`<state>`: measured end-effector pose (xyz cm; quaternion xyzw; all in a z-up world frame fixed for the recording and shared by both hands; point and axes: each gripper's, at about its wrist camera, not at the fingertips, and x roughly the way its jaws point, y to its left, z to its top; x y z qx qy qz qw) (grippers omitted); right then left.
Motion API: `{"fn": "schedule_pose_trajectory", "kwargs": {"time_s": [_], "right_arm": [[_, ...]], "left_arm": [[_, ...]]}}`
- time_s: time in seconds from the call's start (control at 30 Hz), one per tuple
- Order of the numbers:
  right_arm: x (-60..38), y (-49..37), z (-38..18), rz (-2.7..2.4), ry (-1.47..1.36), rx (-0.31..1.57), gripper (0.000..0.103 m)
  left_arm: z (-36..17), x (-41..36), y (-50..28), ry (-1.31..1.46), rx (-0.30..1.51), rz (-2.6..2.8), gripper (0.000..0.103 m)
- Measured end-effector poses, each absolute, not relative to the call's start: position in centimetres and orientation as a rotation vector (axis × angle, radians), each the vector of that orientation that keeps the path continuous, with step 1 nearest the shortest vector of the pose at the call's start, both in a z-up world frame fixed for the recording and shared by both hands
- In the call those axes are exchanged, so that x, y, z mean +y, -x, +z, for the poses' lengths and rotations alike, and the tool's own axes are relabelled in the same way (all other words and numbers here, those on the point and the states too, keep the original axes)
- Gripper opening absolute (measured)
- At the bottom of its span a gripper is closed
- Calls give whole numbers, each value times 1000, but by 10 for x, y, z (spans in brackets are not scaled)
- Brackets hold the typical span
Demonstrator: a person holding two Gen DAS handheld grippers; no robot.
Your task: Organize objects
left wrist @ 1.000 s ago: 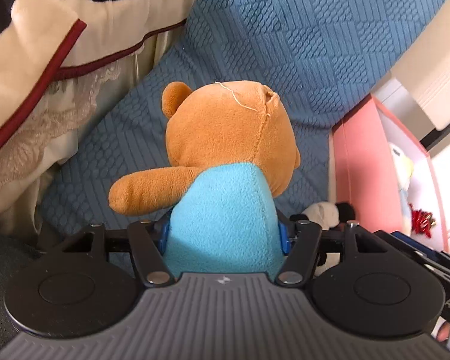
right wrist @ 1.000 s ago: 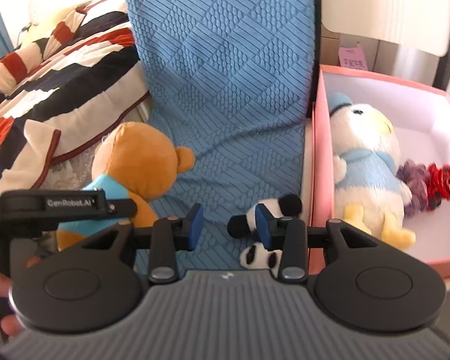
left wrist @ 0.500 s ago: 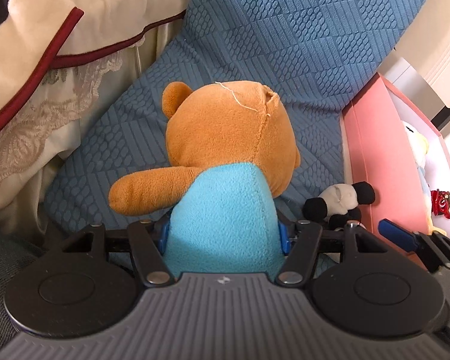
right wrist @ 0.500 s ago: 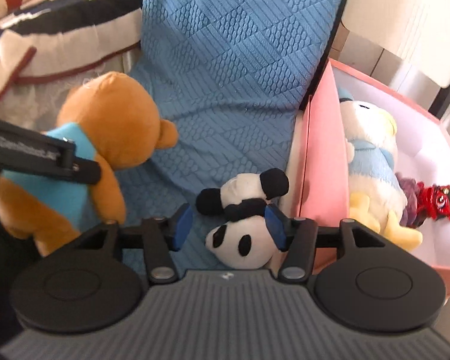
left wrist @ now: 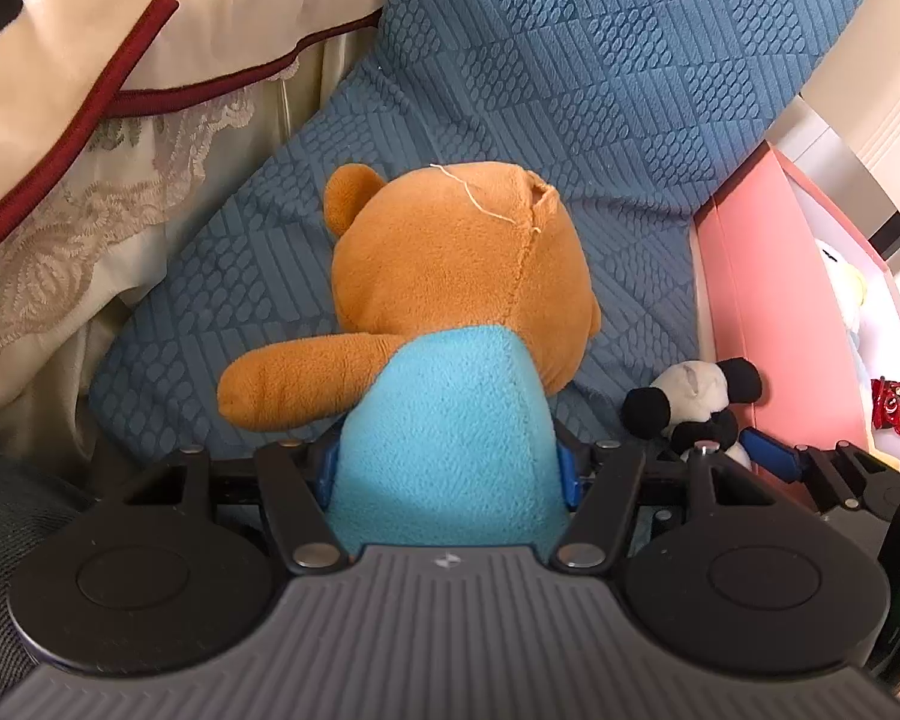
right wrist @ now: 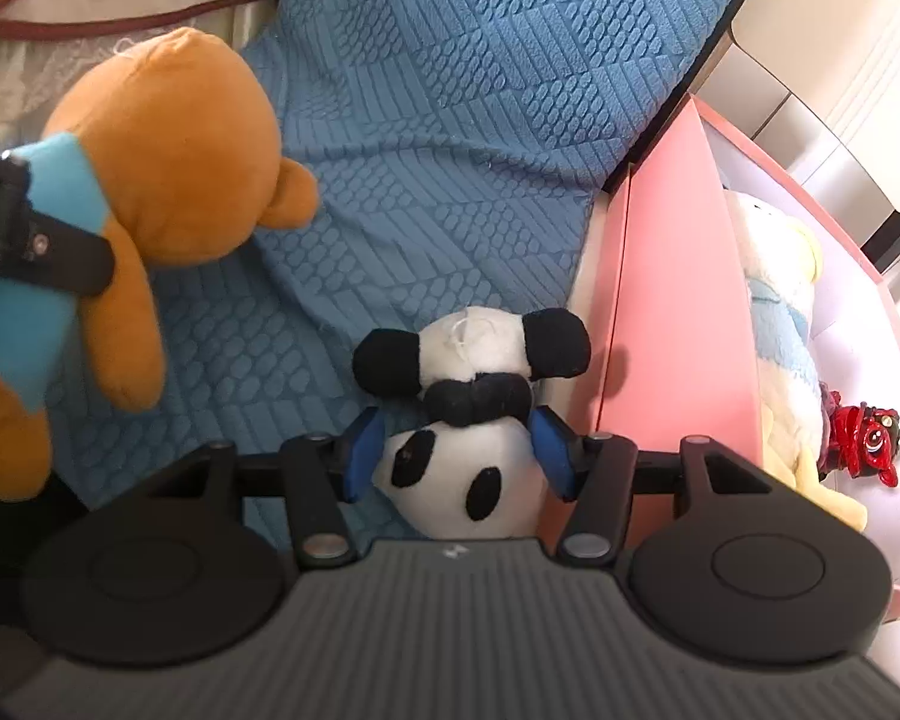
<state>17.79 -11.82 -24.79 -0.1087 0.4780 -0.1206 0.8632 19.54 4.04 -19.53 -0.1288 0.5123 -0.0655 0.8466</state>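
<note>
My left gripper (left wrist: 447,471) is shut on an orange teddy bear (left wrist: 456,288) by its light-blue body, held over the blue quilted mat (left wrist: 570,90). The bear also shows in the right wrist view (right wrist: 168,144). A small panda plush (right wrist: 468,396) lies on the mat against the pink box (right wrist: 672,312). My right gripper (right wrist: 456,450) is open, its blue pads on either side of the panda's body. The panda also shows in the left wrist view (left wrist: 690,396).
The pink box holds a white and blue duck plush (right wrist: 774,312) and a small red figure (right wrist: 864,438). A striped cream blanket (left wrist: 120,90) lies left of the mat. A white cabinet (right wrist: 840,30) stands behind the box.
My right gripper has moved down and forward onto the panda, so its pads now straddle the body. The left gripper still holds the bear and has shifted slightly.
</note>
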Motion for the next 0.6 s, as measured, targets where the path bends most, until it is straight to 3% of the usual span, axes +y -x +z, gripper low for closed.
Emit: {"fn": "schedule_pose_trajectory", "kwargs": {"time_s": [0.13, 0.43, 0.5, 0.6], "right_arm": [[-124, -177, -241, -266, 169, 995, 49], [-142, -159, -199, -212, -63, 957, 45], [-149, -158, -189, -199, -119, 948, 15], [-160, -155, -177, -194, -182, 936, 14]], "left_arm": [[-194, 42, -196, 281, 1079, -139, 68], [-169, 36, -195, 335, 1069, -176, 68], [-160, 33, -194, 336, 1057, -180, 68], [-152, 27, -193, 324, 1037, -177, 68]]}}
